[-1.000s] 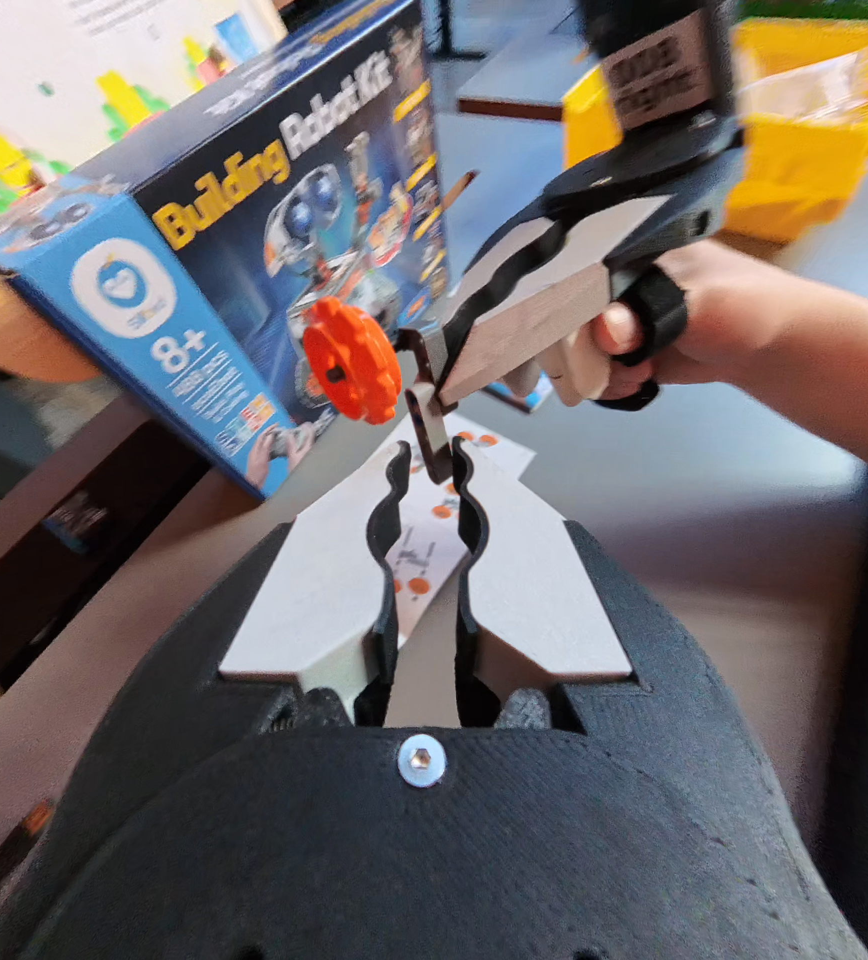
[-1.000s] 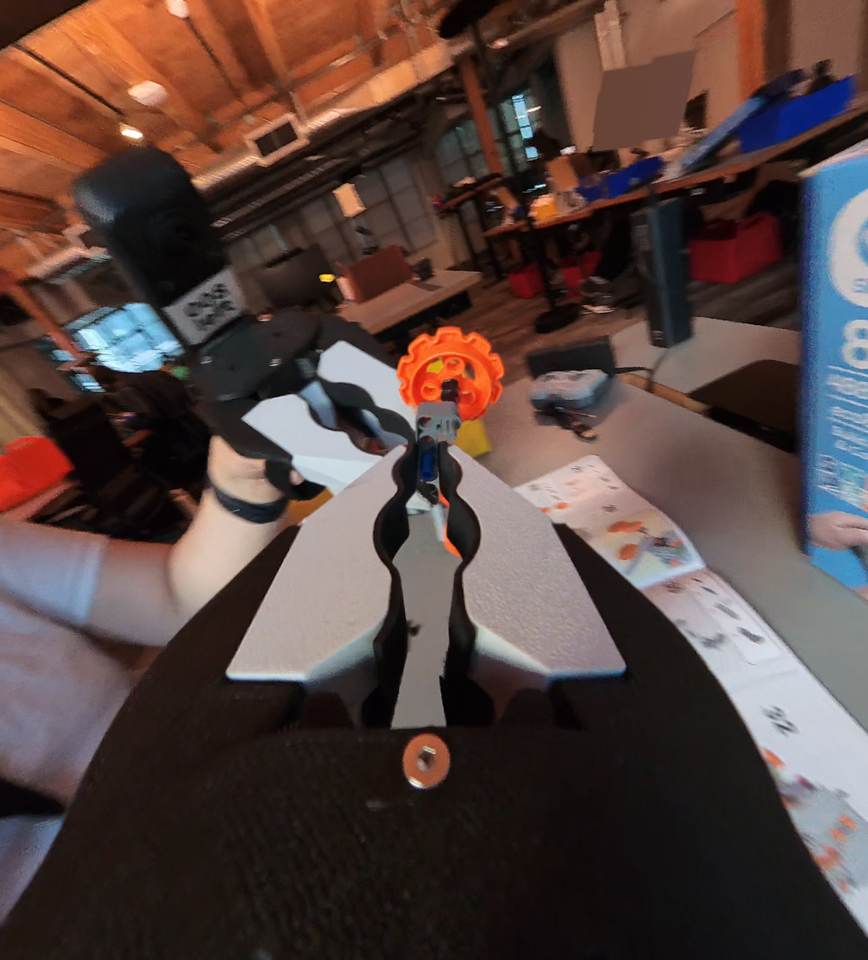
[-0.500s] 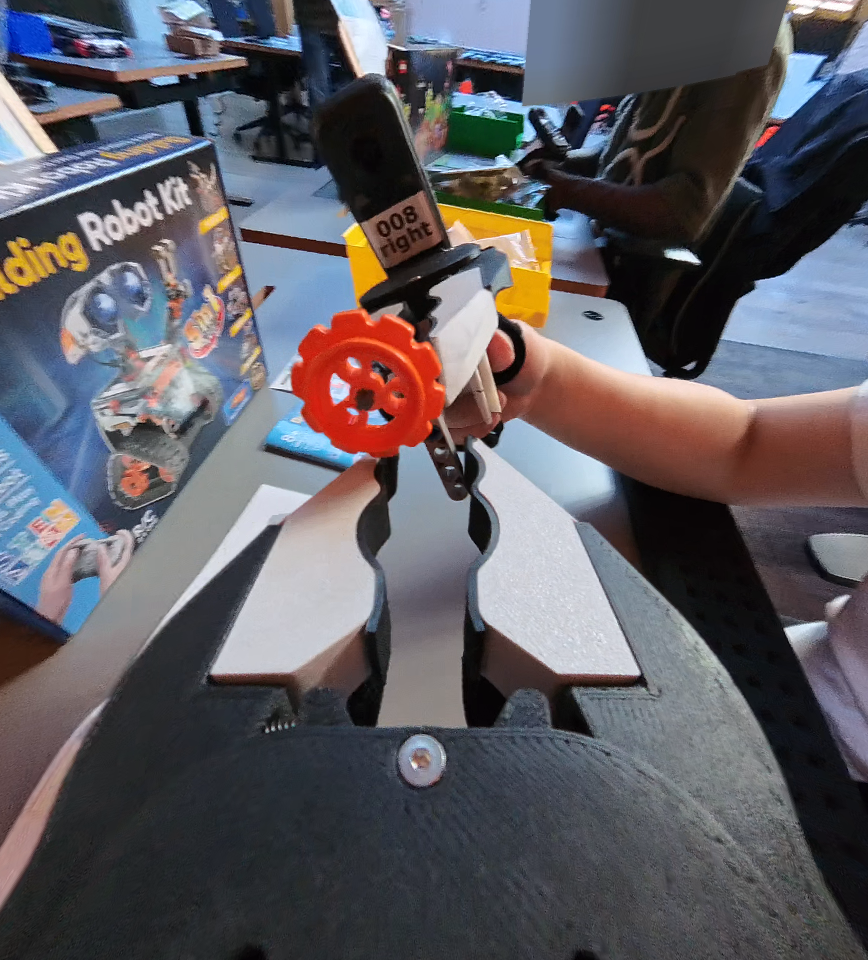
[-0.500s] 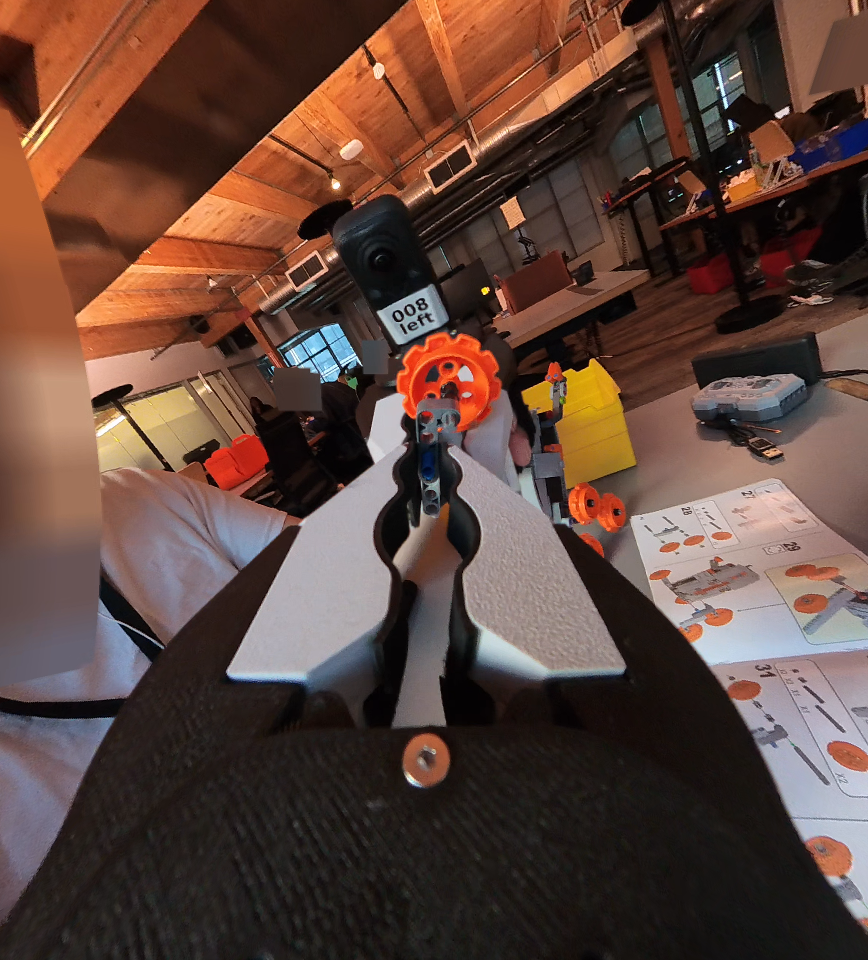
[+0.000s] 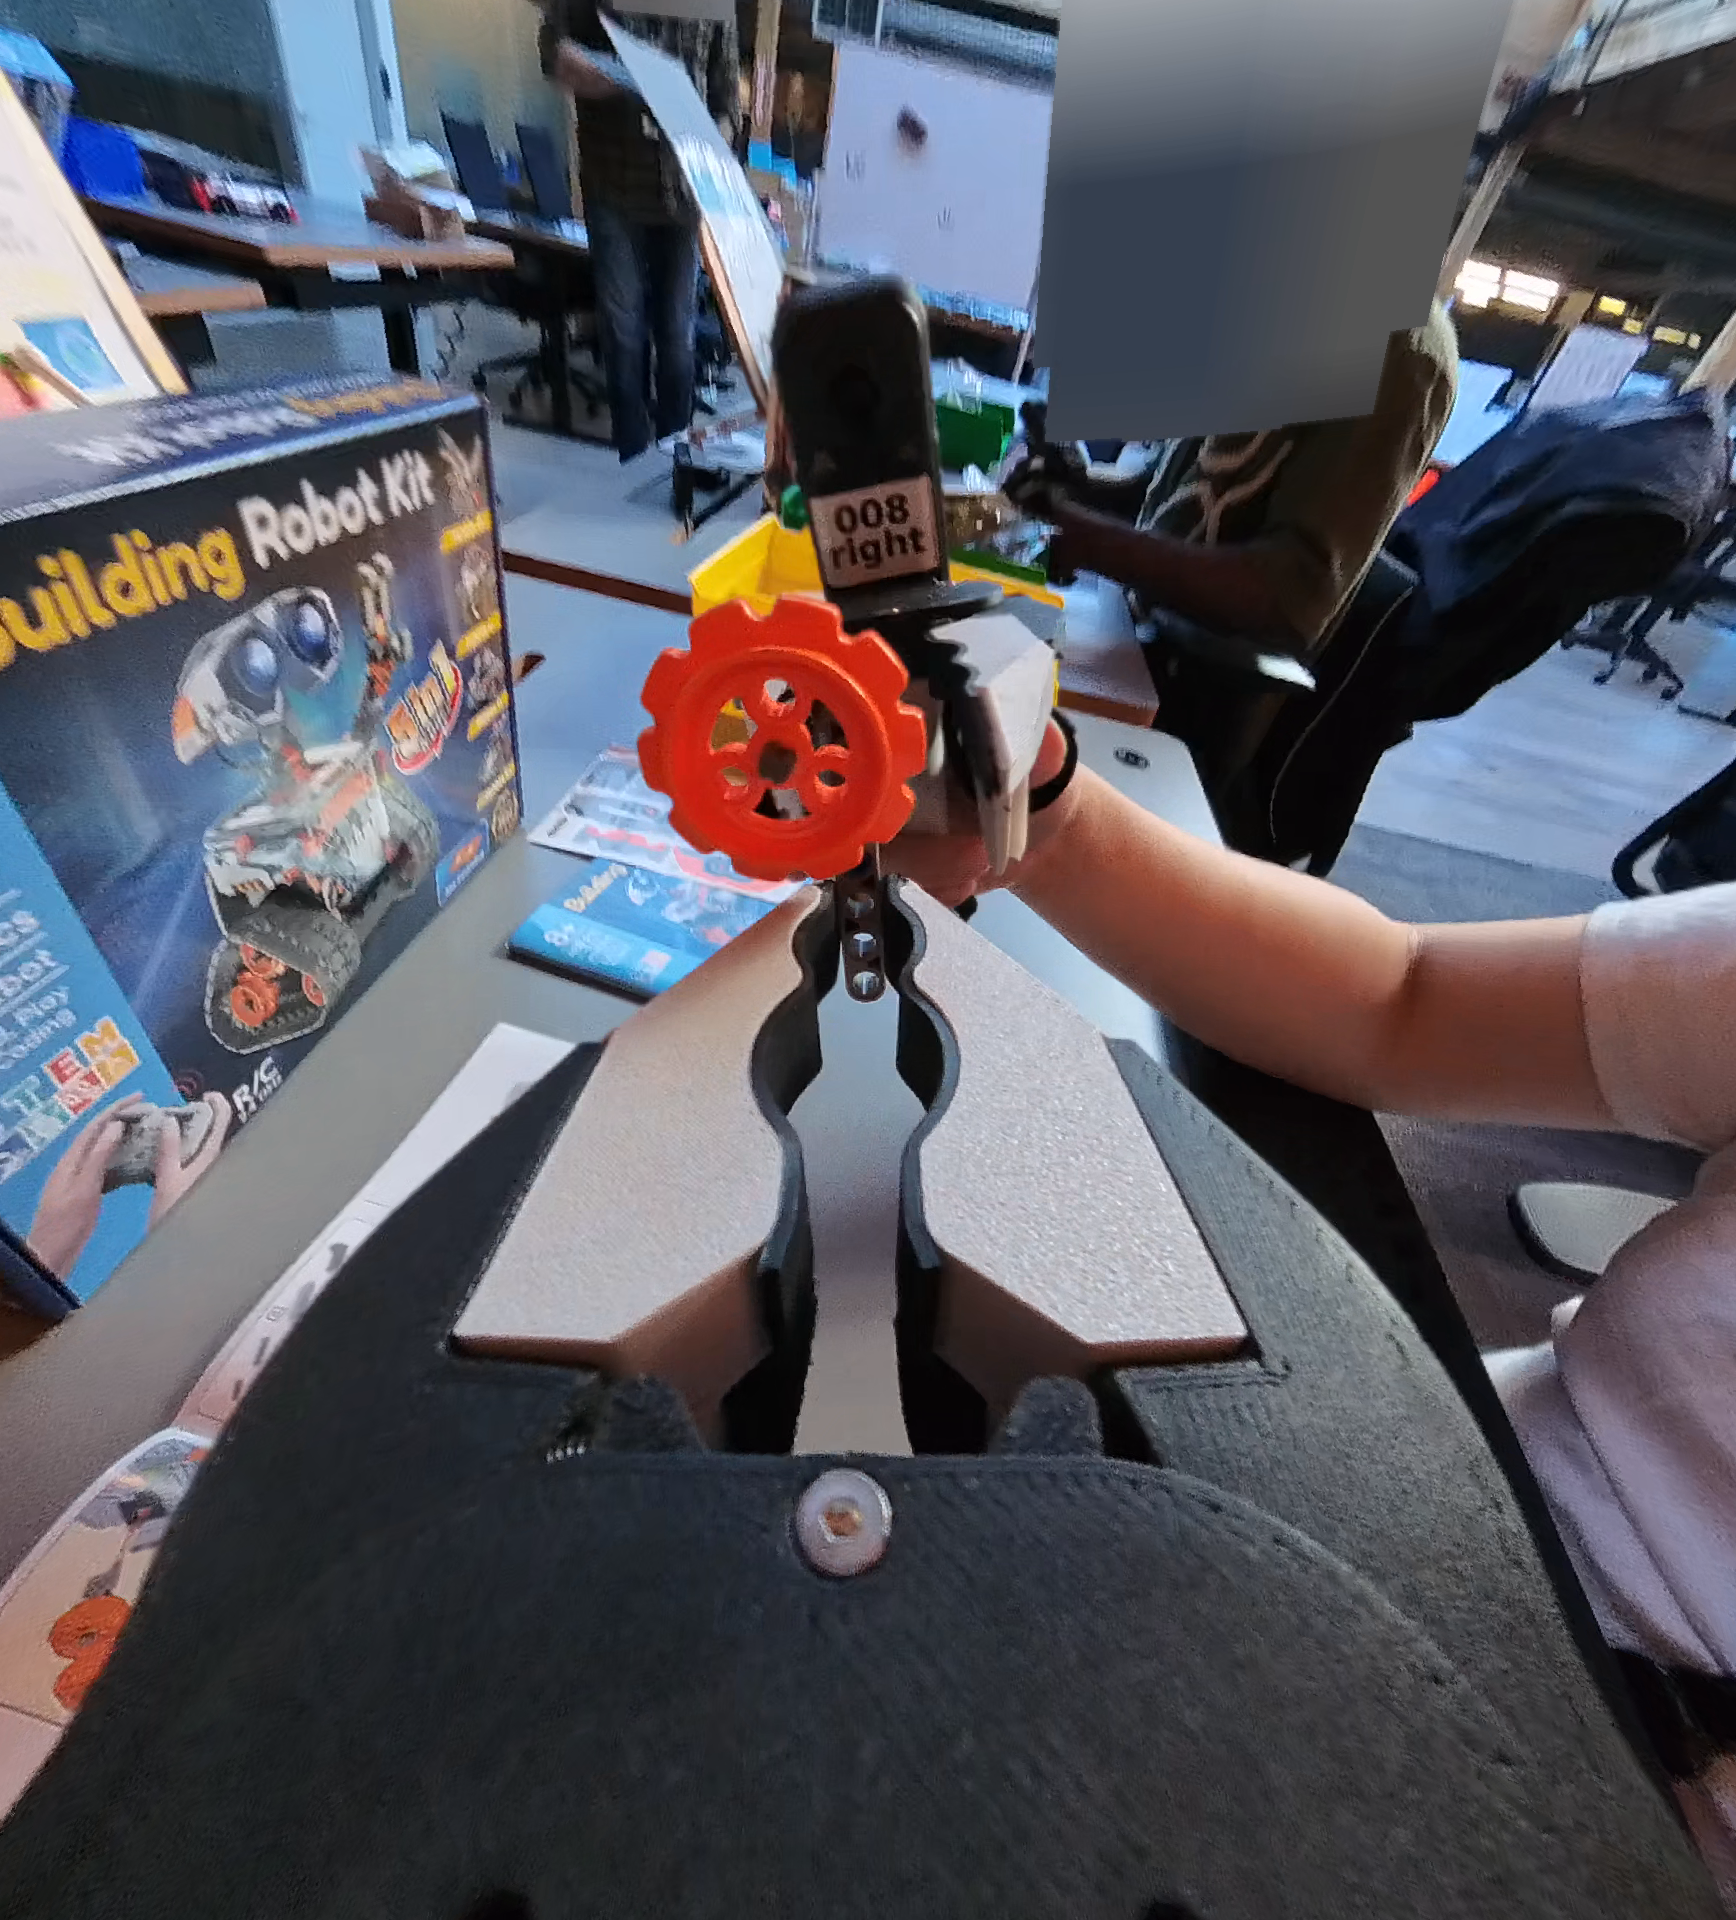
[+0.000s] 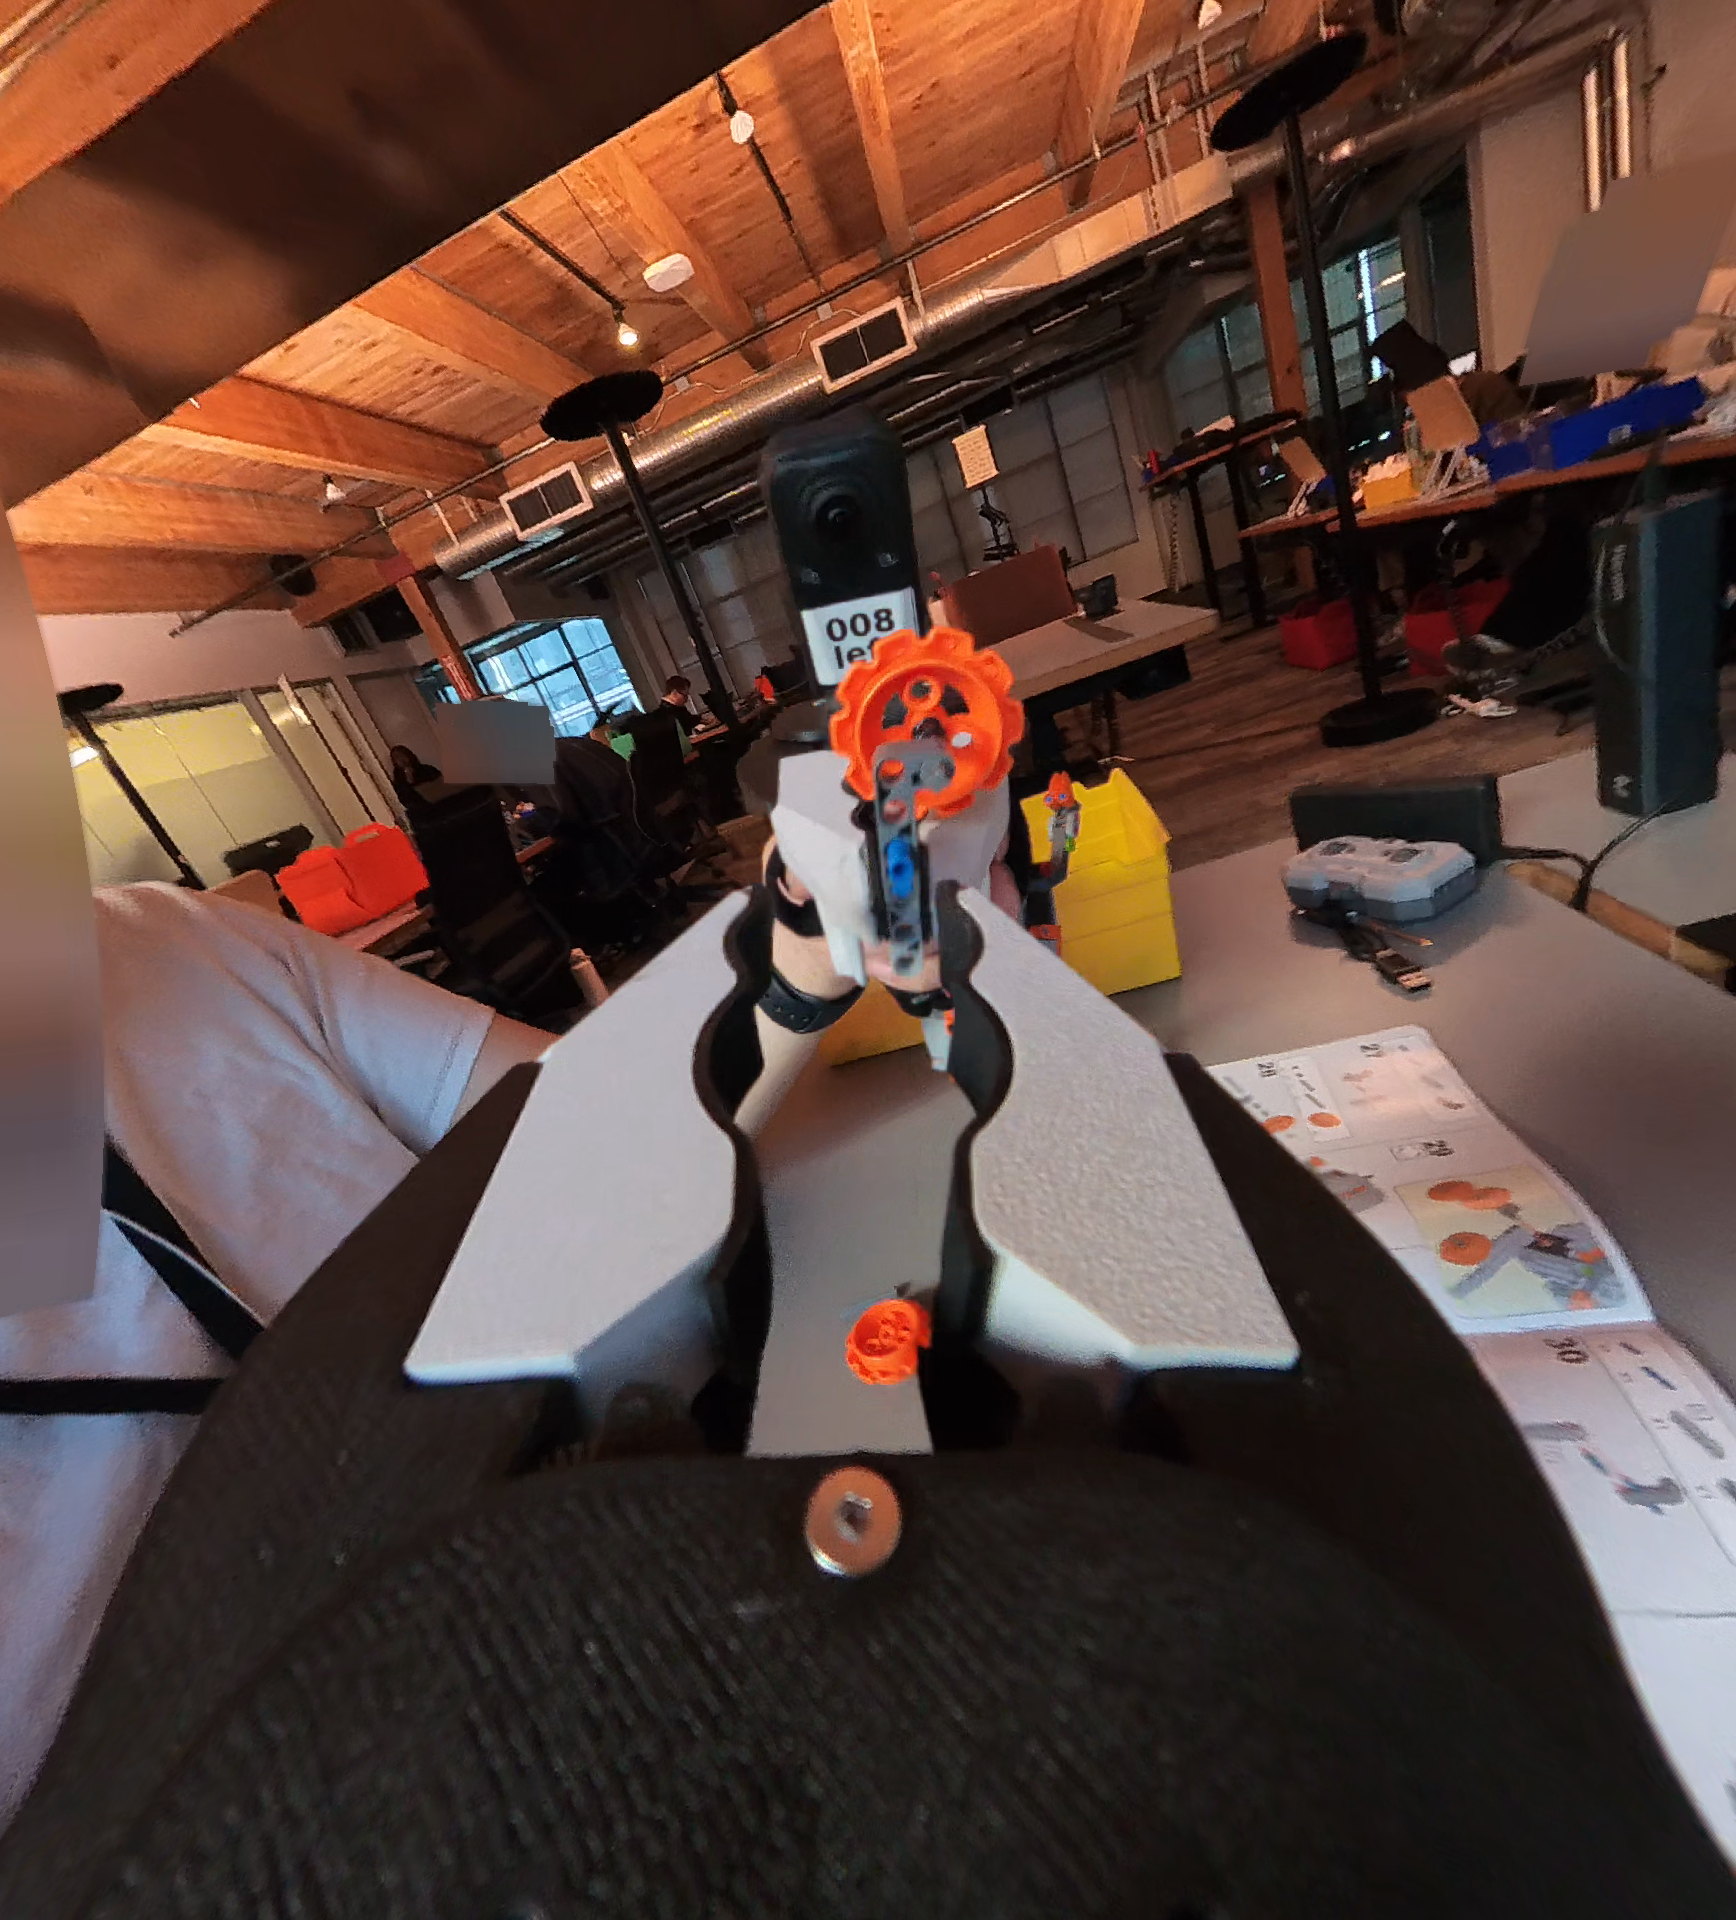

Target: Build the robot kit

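Observation:
My left gripper (image 5: pixel 856 904) is shut on the lower end of a dark grey holed beam (image 5: pixel 862 940). An orange toothed wheel (image 5: pixel 781 738) sits on the beam's top end, held up above the grey table (image 5: pixel 448 997). In the right wrist view the beam (image 6: pixel 900 883) carries a blue pin, with the wheel (image 6: pixel 926 722) above it. My right gripper (image 6: pixel 843 914) is open; the beam stands between its tips, close to the right finger, with a gap on the left. The right gripper (image 5: pixel 978 727) shows just behind the wheel in the left wrist view.
A blue robot kit box (image 5: pixel 199 779) stands at the left, with booklets (image 5: pixel 635 914) beside it. An open instruction sheet (image 6: pixel 1415 1174), a small orange part (image 6: pixel 885 1340), a yellow bin (image 6: pixel 1103 883) and a grey remote (image 6: pixel 1378 878) are on the table. A seated person (image 5: pixel 1259 540) is behind. The tips of both grippers are at nearly the same place.
My right gripper's jaws have spread and let go of the beam. My left gripper stays shut on it. The wheel now faces the left camera squarely.

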### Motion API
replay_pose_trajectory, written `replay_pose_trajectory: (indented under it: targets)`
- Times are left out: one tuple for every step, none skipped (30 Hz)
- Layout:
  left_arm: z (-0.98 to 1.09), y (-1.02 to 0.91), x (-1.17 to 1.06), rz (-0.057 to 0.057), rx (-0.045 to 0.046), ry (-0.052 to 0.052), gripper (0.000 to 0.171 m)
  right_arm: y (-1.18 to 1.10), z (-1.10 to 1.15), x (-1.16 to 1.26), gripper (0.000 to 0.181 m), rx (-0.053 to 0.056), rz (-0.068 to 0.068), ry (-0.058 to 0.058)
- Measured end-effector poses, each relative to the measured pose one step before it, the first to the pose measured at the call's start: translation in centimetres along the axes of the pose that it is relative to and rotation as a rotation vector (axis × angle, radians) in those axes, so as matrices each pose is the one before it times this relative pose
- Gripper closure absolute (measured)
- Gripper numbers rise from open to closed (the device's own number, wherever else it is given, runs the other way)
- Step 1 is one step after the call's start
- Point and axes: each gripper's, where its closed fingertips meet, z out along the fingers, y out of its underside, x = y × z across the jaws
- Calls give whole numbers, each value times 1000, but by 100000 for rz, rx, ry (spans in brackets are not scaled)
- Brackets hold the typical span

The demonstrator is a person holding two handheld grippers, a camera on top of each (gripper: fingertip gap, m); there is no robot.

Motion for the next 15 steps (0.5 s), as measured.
replay_pose_trajectory:
  targets:
    - [-393, -226, -210, -343, 1819, -79, 167, -346, -592, 68, 151, 297, -1918, 1508]
    - [-384, -60, -297, -698, 1188, -167, 167, -409, -704, 303, 152, 1328, -845, 2169]
    - [-347, -31, -292, -1050, 1096, 112, 167, -435, -751, 423, 153, 1977, 164, 2226]
    - [-330, -43, -260, -1714, 951, 345, 167, -500, -751, 432, 155, 2504, 992, 1995]
    - [-320, -155, -169, -1985, 1102, 437, 167, -616, -679, 280, 157, 2947, 1117, 1417]
    - [-295, -304, -14, -1275, 1731, 396, 167, -693, -589, 55, 159, 2957, 271, 866]
    - [-246, -305, 53, -364, 1457, -159, 167, -726, -496, -82, 161, 2855, -975, 896]
    - [-185, -255, 132, 714, 777, -316, 167, -720, -407, -127, 163, 2517, -2213, 1185]
    - [-136, -236, 351, 1606, 495, 711, 167, -602, -357, -86, 163, 1707, -2741, 1445]
    - [-99, -191, 313, 1293, 115, 588, 166, -424, -332, 17, 164, 842, -2910, 1587]
    - [-85, -168, 60, 678, -1, -619, 166, -251, -321, 222, 166, 281, -2770, 2095]
    - [-56, -154, 29, 661, 396, -500, 166, -85, -303, 430, 167, 50, -2113, 2703]
    - [-15, -150, 178, 622, 693, 698, 166, -6, -274, 527, 168, 87, -1059, 2739]
    - [12, -155, 211, 239, 771, 1188, 166, 19, -201, 445, 170, 450, 0, 1946]
    - [40, -177, 88, -230, 871, 288, 166, -60, -105, 240, 171, 1001, 998, 777]
